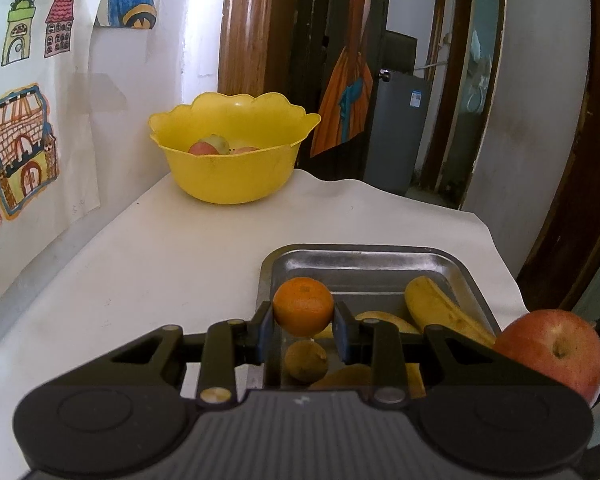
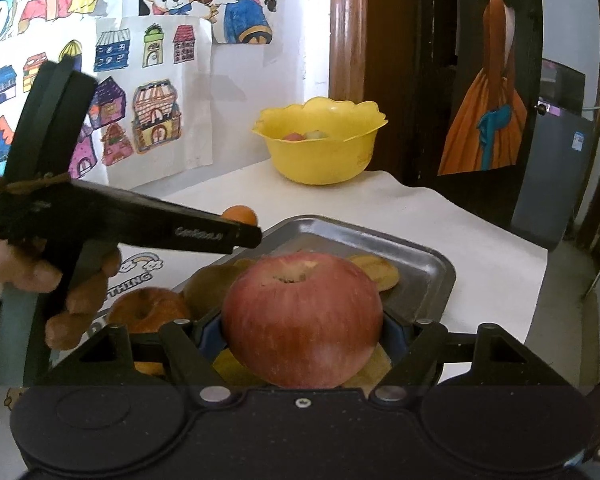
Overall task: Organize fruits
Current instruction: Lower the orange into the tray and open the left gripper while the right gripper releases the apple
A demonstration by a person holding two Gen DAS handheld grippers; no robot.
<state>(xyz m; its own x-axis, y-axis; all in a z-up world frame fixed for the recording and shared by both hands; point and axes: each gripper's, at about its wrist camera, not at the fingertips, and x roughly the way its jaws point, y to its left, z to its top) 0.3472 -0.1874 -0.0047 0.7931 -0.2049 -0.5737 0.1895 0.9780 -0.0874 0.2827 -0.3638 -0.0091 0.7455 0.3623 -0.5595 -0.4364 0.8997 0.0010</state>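
As pads press, orange (image 1: 303, 306) within left gripper (image 1: 303, 334) — lifted

Children's drawings (image 2: 152, 120) on wall; dress painting (image 2: 488, 120) on door.

Both wrist views close over tray (image 1: 364, 258)

**White-covered table, bowl and tray**

The table (image 1: 160, 264) wears a white cover whose far edge curls and ripples. A yellow scalloped bowl (image 1: 236, 172) sits at the far corner, beside the wall. A metal tray (image 1: 364, 260) lies nearer, well apart from the bowl. In the right wrist view, a printed sheet (image 2: 140, 272) with a rainbow lies on the table left of the tray.
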